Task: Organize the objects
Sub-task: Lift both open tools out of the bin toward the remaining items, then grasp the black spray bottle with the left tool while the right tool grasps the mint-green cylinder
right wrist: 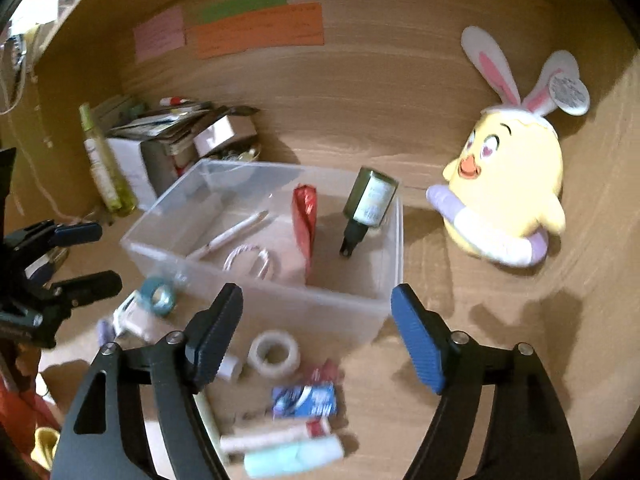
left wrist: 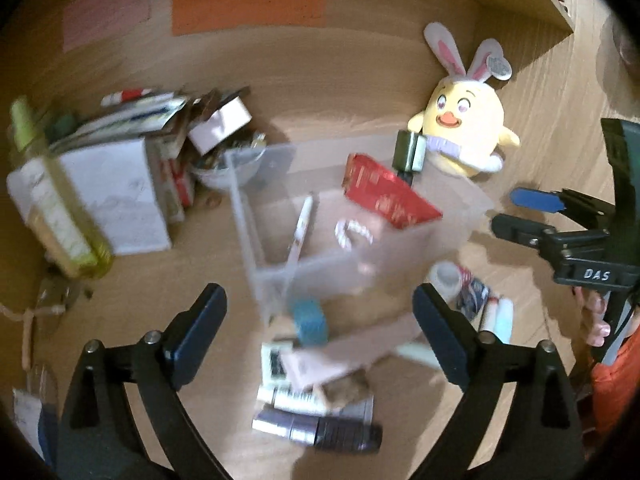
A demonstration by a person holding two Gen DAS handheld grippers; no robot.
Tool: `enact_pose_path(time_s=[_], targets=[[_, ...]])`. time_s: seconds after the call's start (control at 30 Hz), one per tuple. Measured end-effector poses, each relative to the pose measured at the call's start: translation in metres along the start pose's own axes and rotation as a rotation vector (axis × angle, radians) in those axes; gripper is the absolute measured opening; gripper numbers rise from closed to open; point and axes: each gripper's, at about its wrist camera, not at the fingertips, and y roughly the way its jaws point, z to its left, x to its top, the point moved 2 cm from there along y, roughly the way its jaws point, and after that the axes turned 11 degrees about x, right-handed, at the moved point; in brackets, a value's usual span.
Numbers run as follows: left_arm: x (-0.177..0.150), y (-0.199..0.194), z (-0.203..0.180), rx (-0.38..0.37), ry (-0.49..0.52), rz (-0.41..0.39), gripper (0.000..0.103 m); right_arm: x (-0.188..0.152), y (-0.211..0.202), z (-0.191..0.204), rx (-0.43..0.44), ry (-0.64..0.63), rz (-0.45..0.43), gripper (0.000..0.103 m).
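Nearest the left gripper [left wrist: 320, 328], wide open and empty: a pink box [left wrist: 340, 356], a dark tube [left wrist: 320, 432] and blue tape [left wrist: 310, 320], loose on the desk [left wrist: 340, 92]. Right gripper [right wrist: 316, 336] likewise parted, nothing between the jaws — below it white tape [right wrist: 274, 354], a blue packet [right wrist: 306, 400] and small tubes [right wrist: 288, 446]. Beyond both, a clear bin [right wrist: 360, 312] on the desk, holding a pen [right wrist: 230, 234], a red packet [right wrist: 304, 216], a cord [right wrist: 248, 260] and a dark bottle [right wrist: 368, 204] tipped neck-down against the far wall. Right of the bin, apart from it — a yellow plush [right wrist: 508, 196]. Left of it, stacked boxes [left wrist: 116, 192] and a green bottle [left wrist: 56, 200].
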Motion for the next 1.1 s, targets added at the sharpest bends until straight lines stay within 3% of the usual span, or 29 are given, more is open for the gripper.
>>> enact_pose_path(time_s=[0.4, 0.63, 0.8, 0.9, 1.0, 1.1], targets=[[-0.076, -0.002, -0.004, 0.035, -0.019, 0.097, 0.096, -0.077, -0.008, 0.011, -0.017, 0.054, 0.066, 0.075], [-0.085, 0.001, -0.004, 0.134, -0.057, 0.069, 0.096, -0.1, -0.005, 0.005, -0.08, 0.154, 0.056, 0.075], [-0.097, 0.0, 0.008, 0.122, -0.08, 0.09, 0.087, -0.111, 0.003, -0.003, -0.06, 0.219, 0.077, 0.075], [-0.102, -0.007, 0.019, 0.1, -0.107, 0.1, 0.087, -0.114, -0.002, -0.005, -0.063, 0.22, 0.072, 0.074], [-0.104, -0.013, 0.026, 0.125, -0.111, 0.089, 0.087, -0.118, -0.008, -0.01, -0.068, 0.235, 0.063, 0.074], [-0.103, -0.011, 0.028, 0.1, -0.138, 0.103, 0.087, -0.118, -0.01, -0.014, -0.073, 0.253, 0.053, 0.067]])
